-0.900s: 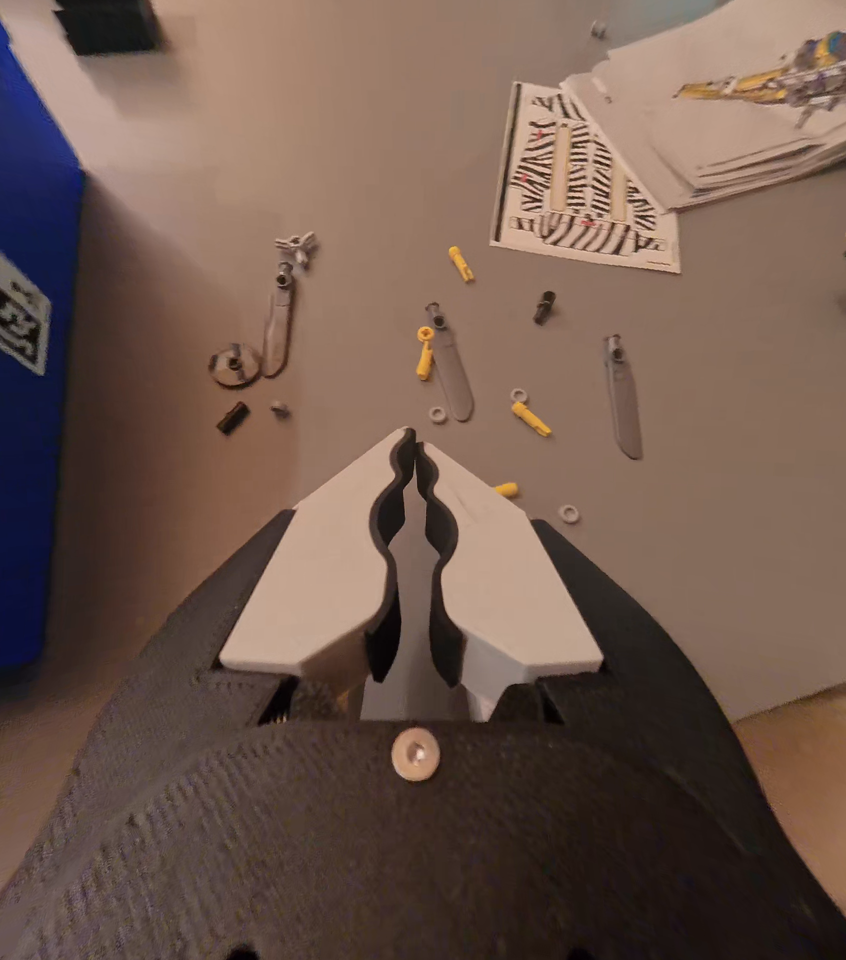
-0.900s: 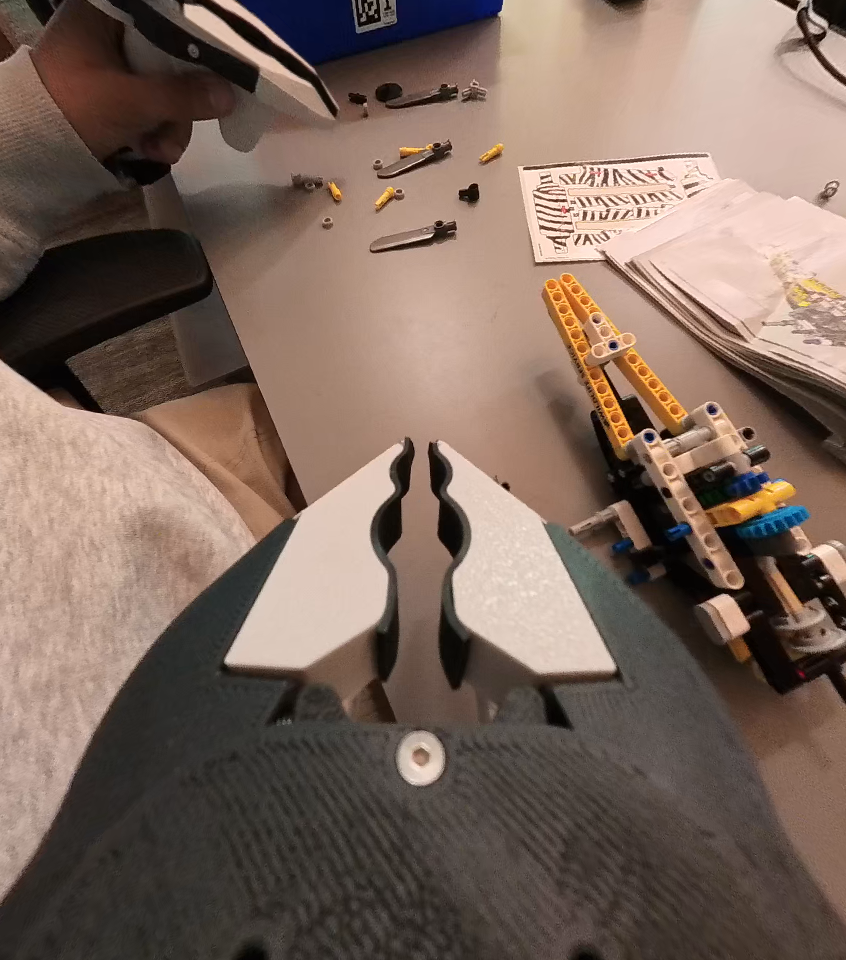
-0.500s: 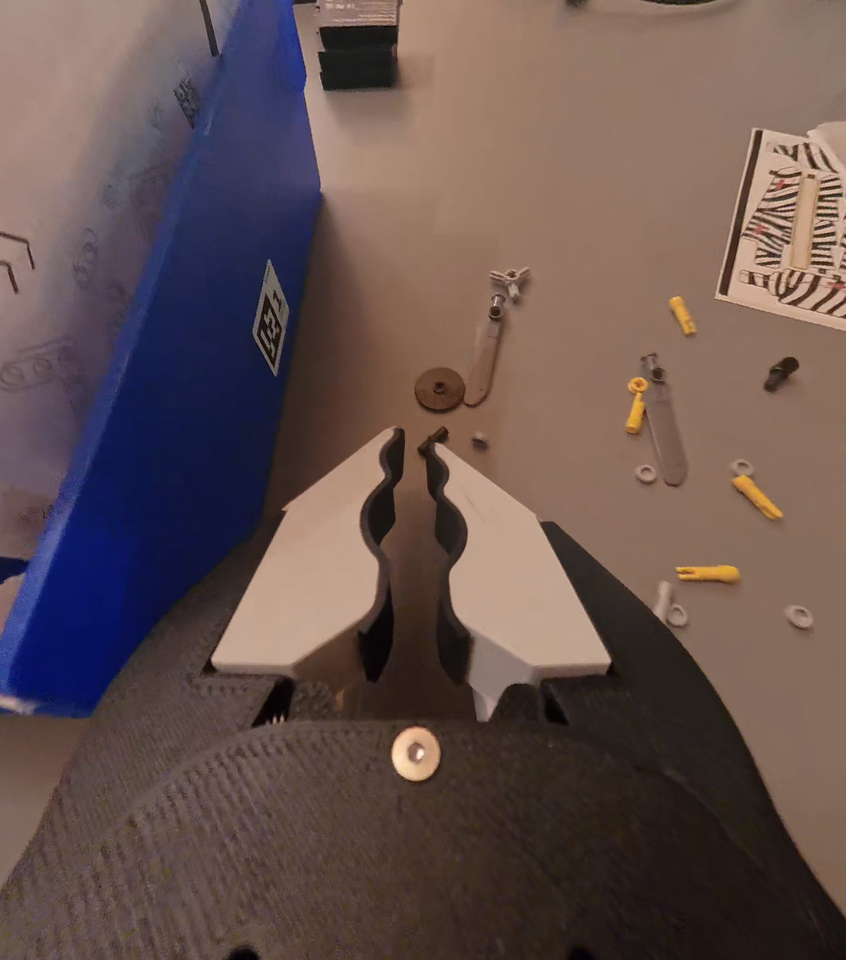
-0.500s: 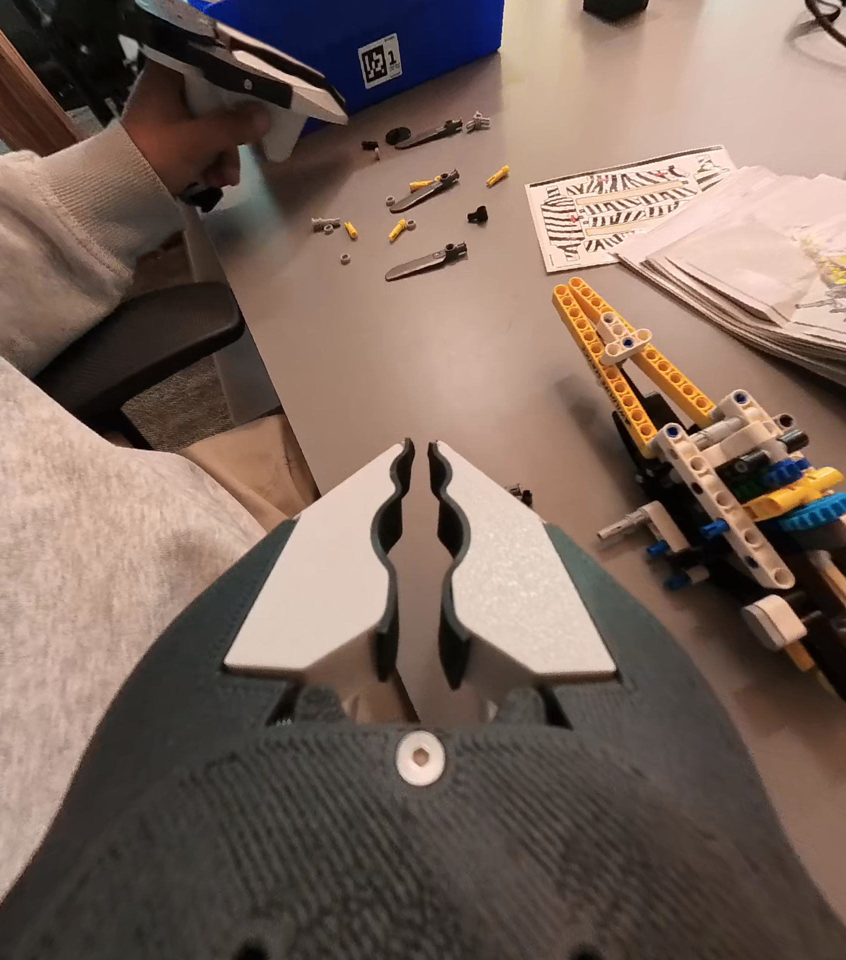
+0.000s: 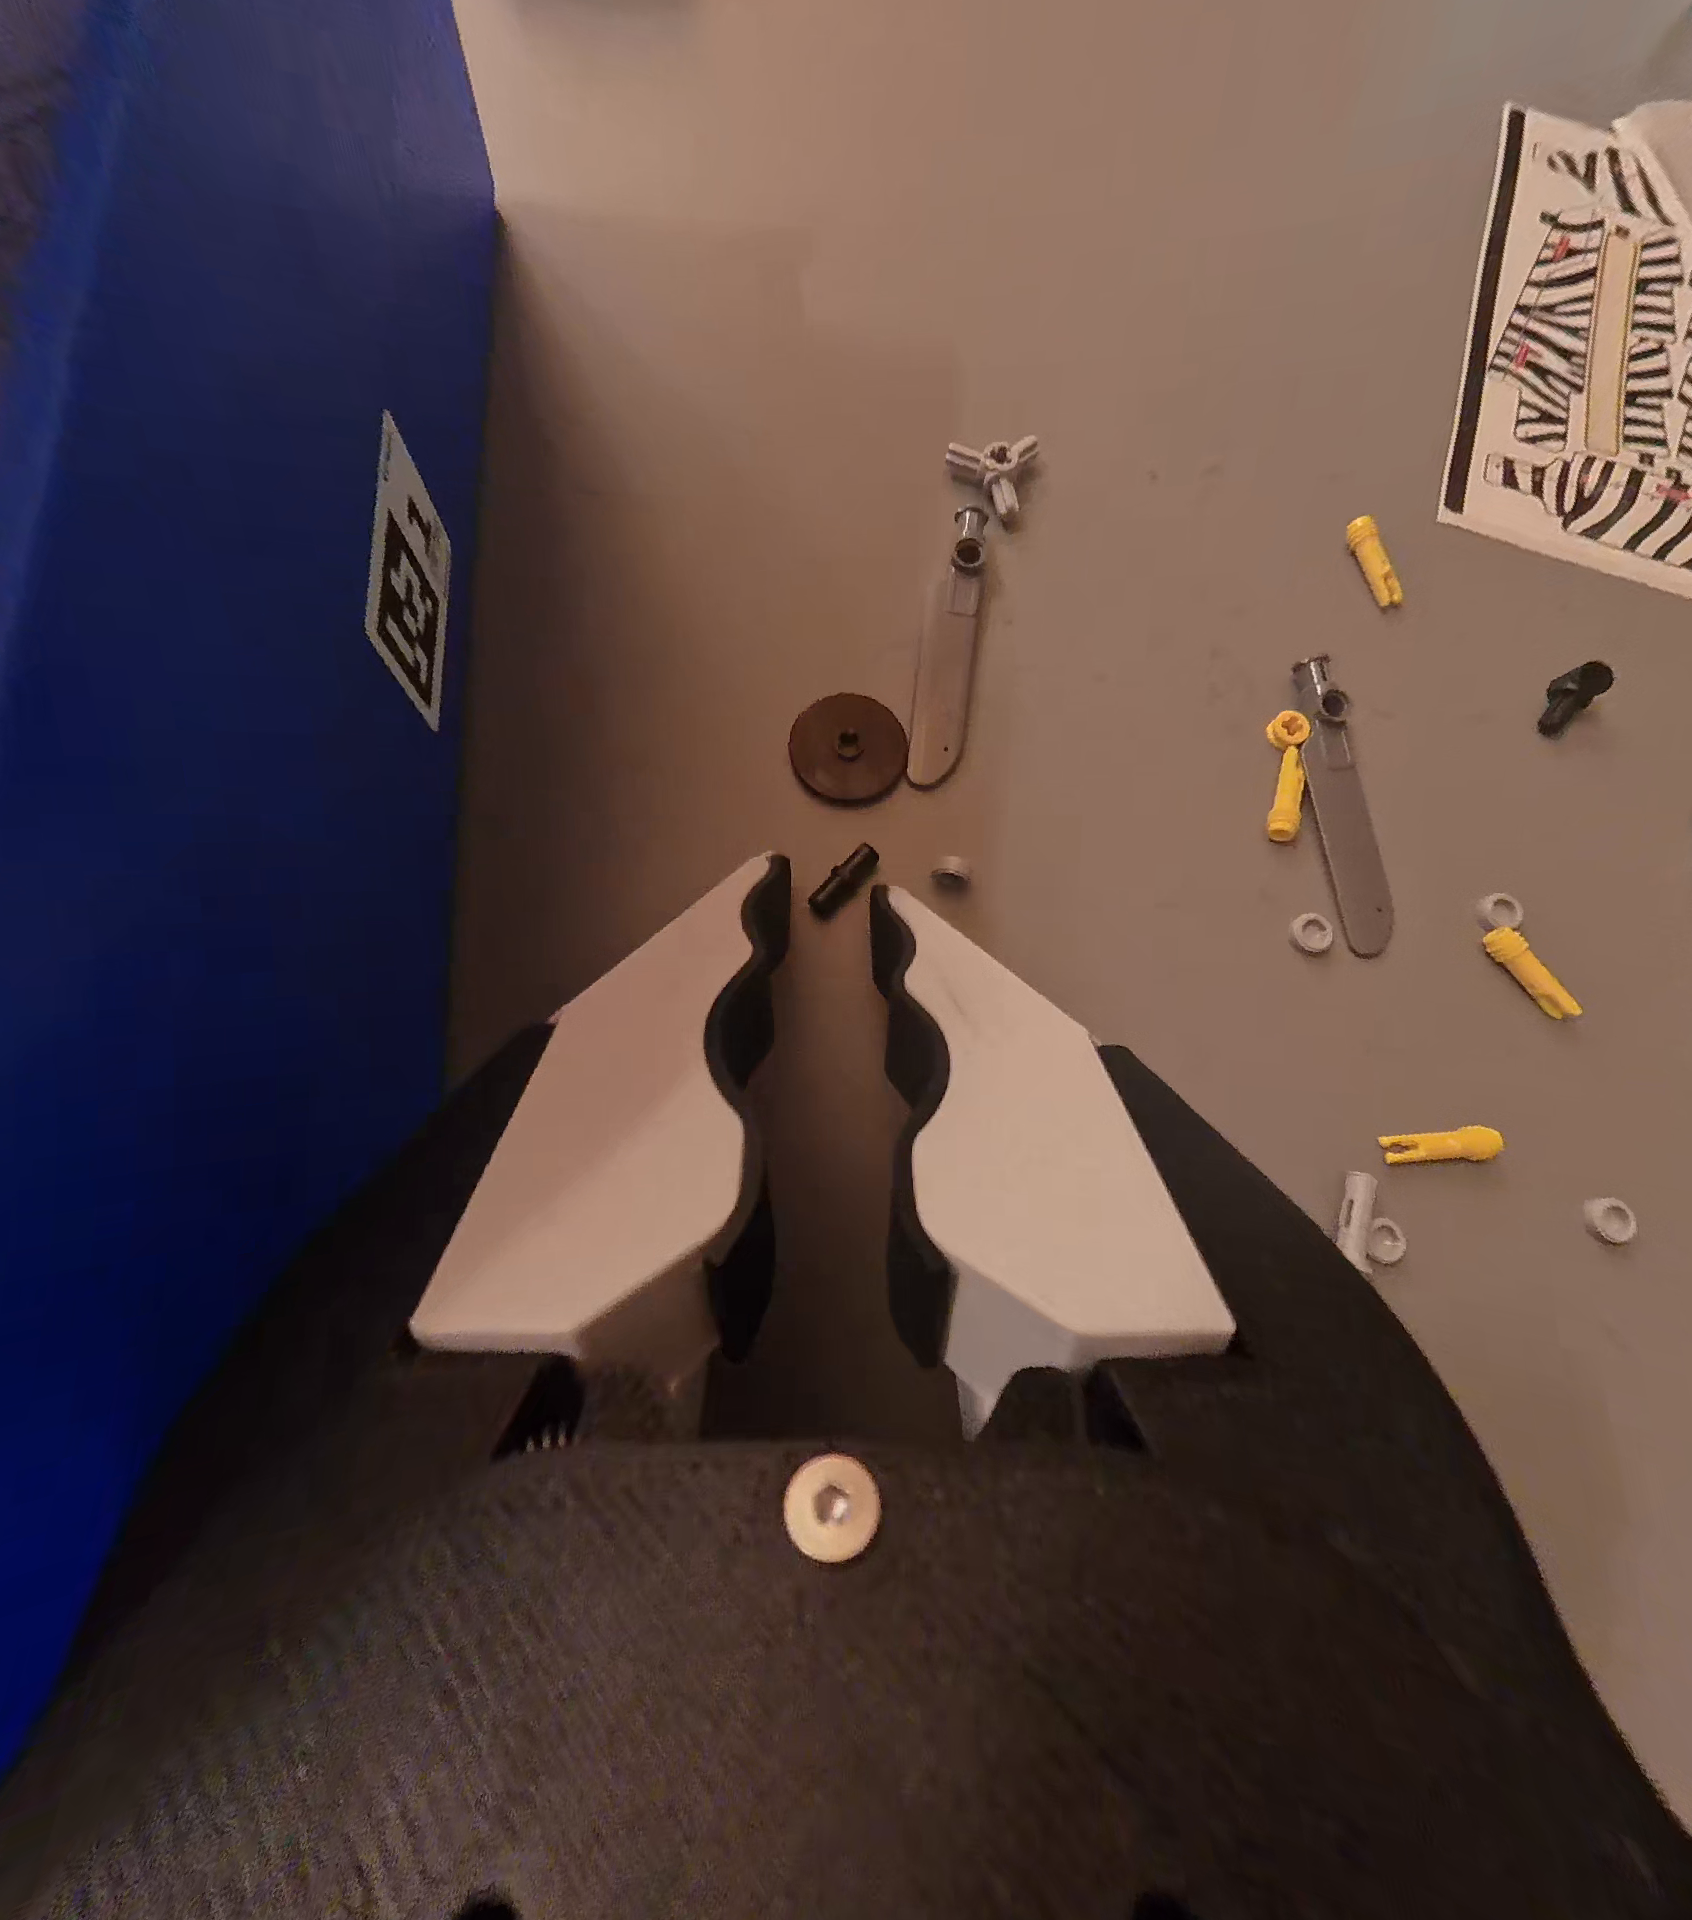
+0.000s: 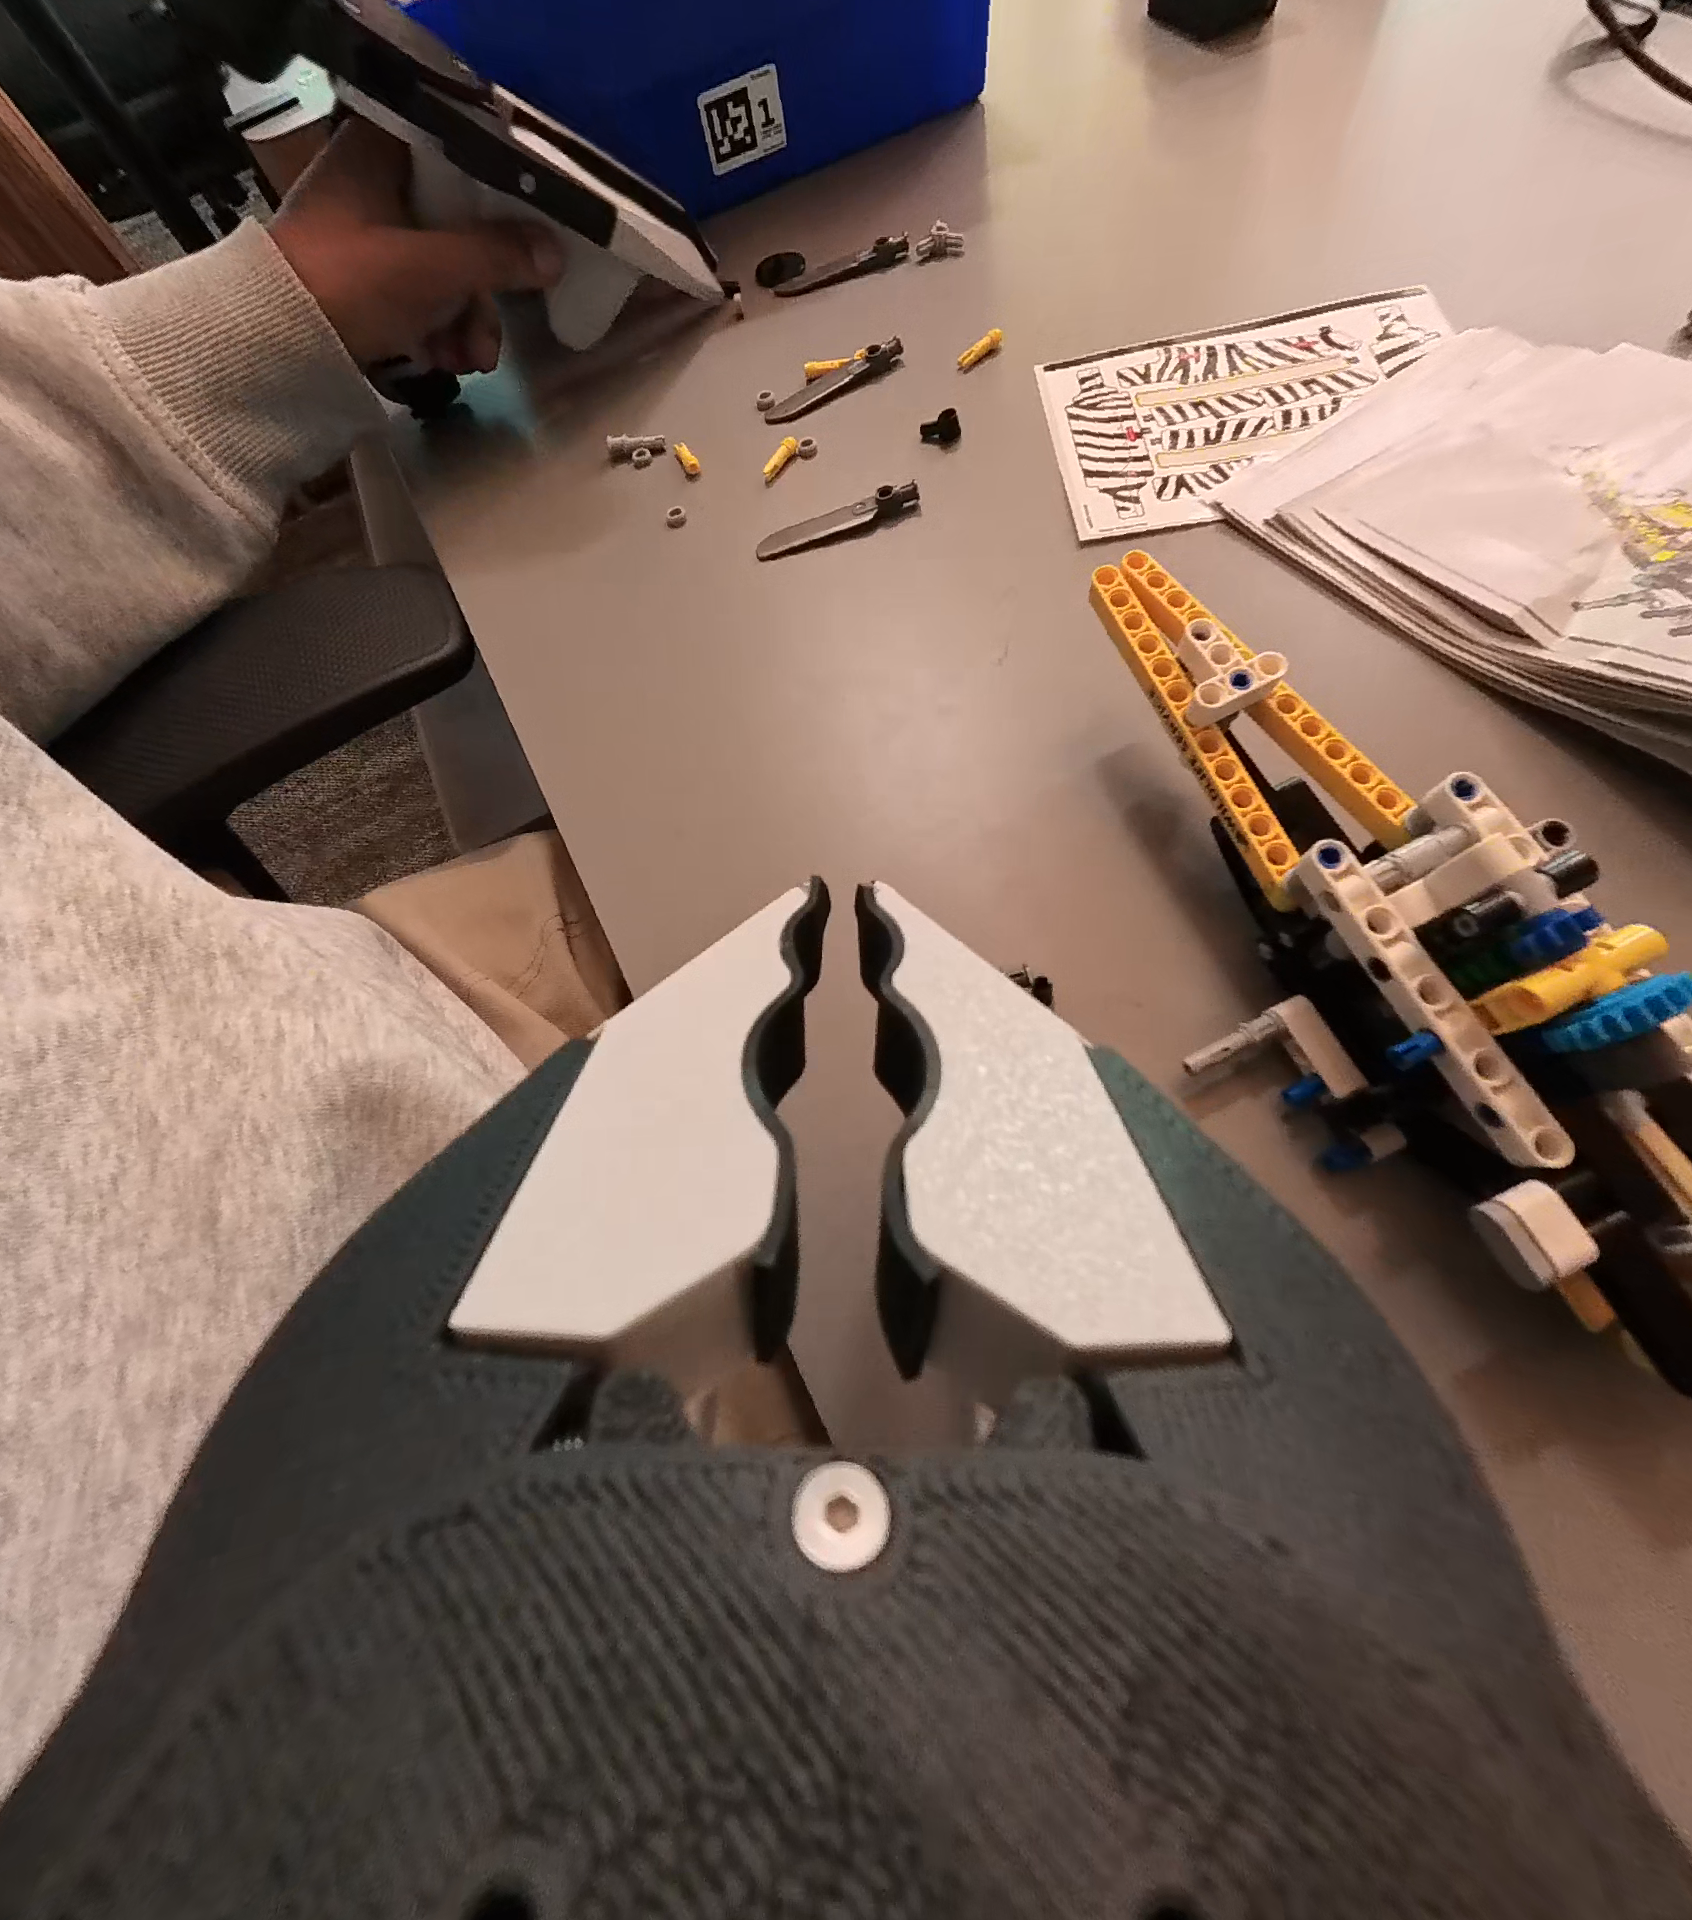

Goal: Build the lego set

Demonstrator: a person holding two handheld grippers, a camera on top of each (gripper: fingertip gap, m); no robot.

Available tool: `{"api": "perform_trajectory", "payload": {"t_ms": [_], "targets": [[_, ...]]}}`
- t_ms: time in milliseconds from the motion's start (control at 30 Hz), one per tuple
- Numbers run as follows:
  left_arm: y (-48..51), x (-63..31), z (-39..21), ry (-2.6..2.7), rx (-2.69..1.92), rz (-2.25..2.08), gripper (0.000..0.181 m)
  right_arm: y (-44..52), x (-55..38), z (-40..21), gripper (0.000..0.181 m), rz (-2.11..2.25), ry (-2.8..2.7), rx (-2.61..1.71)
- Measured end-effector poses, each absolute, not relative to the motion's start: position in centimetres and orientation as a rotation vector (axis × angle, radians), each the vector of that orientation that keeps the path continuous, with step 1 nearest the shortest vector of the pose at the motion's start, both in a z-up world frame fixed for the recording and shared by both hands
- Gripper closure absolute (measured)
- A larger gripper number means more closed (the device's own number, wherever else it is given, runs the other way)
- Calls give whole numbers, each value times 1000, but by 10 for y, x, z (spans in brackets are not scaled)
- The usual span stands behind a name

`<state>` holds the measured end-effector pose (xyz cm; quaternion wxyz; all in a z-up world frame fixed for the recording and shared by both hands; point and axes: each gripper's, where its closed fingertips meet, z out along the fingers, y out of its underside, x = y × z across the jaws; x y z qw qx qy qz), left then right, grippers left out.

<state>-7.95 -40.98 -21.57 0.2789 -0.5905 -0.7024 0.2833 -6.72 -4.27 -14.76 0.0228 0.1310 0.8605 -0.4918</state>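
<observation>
My left gripper [image 5: 826, 888] is open and low over the grey table, its tips on either side of a small black pin [image 5: 844, 881] without touching it. It also shows far off in the right wrist view [image 6: 717, 296], held by a hand. A dark round disc [image 5: 847, 748], a grey blade [image 5: 948, 665] and a grey three-arm connector [image 5: 996, 473] lie just beyond the pin. My right gripper [image 6: 840, 896] is empty, with only a narrow gap between its tips, left of the half-built yellow, white and black model [image 6: 1424, 935].
A blue box [image 5: 198, 727] stands close on the left gripper's left. More grey blades [image 5: 1346, 831], yellow pins [image 5: 1287, 790] and grey rings lie to the right. A striped sticker sheet [image 6: 1237, 405] and instruction booklets [image 6: 1548, 520] lie at the back right. A chair armrest [image 6: 281, 686] sits off the table's left edge. Across from one pair of fingers to the other is roughly 40 centimeters. My right tips are about 35 centimeters from the grey blade [image 5: 948, 665], my left tips only 5 centimeters. Look for it in the right wrist view [image 6: 833, 271] too.
My left gripper went from shut to open and moved left and down toward the black pin beside the blue box. My right gripper kept its narrow gap and shifted slightly.
</observation>
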Motion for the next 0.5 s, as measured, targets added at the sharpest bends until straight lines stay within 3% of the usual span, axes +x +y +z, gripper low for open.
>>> {"api": "perform_trajectory", "payload": {"t_ms": [267,500], "targets": [[-405,-76,-213,-1868,-1581,744,181,-42,-68,-148,177,-1528,2661,414],[-333,-77,-154,-1594,-1582,783,181,-48,-69,-142,176,-1556,2645,409]]}}
